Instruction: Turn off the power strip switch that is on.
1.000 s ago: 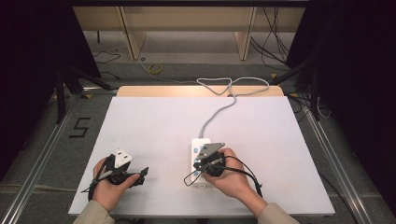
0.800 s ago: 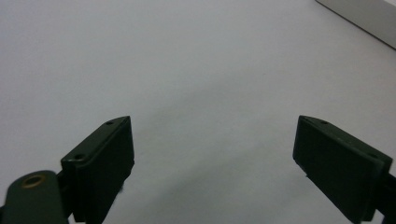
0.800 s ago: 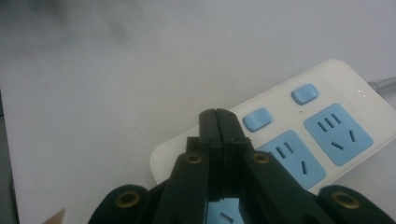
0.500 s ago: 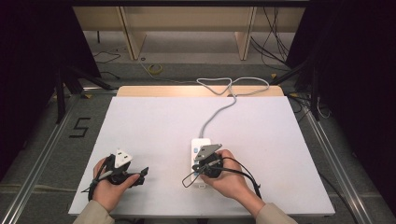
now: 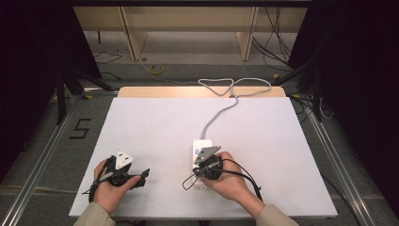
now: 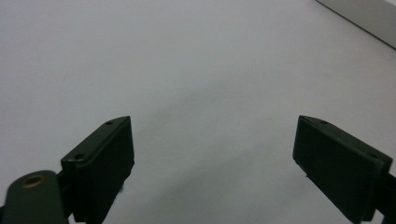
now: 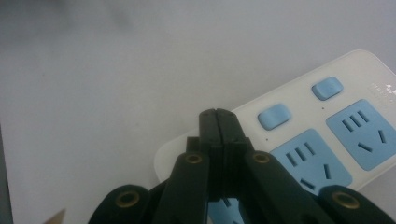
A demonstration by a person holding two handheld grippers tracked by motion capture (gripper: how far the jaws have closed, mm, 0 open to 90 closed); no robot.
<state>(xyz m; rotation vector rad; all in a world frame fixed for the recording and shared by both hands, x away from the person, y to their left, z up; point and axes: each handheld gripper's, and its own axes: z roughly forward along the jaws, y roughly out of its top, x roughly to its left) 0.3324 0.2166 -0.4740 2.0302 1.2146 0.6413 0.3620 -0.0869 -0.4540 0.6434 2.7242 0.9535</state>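
The left gripper [image 5: 141,175] rests low on the white table [image 5: 155,127], jaws spread wide with nothing between them. The right gripper [image 7: 218,116] has its jaws pressed together, empty, over the near end of the power strip [image 7: 327,135]. The strip's grey cord [image 5: 221,110] runs off the far edge.

We note two black grippers: the left gripper [image 5: 123,175] at lower left of the high view, the right gripper [image 5: 207,165] at lower centre with a grey three-cornered plate. Brass-ringed screw holes mark the jaw arms. Black cables trail. Beige sleeves [image 5: 94,217] cover our forearms.
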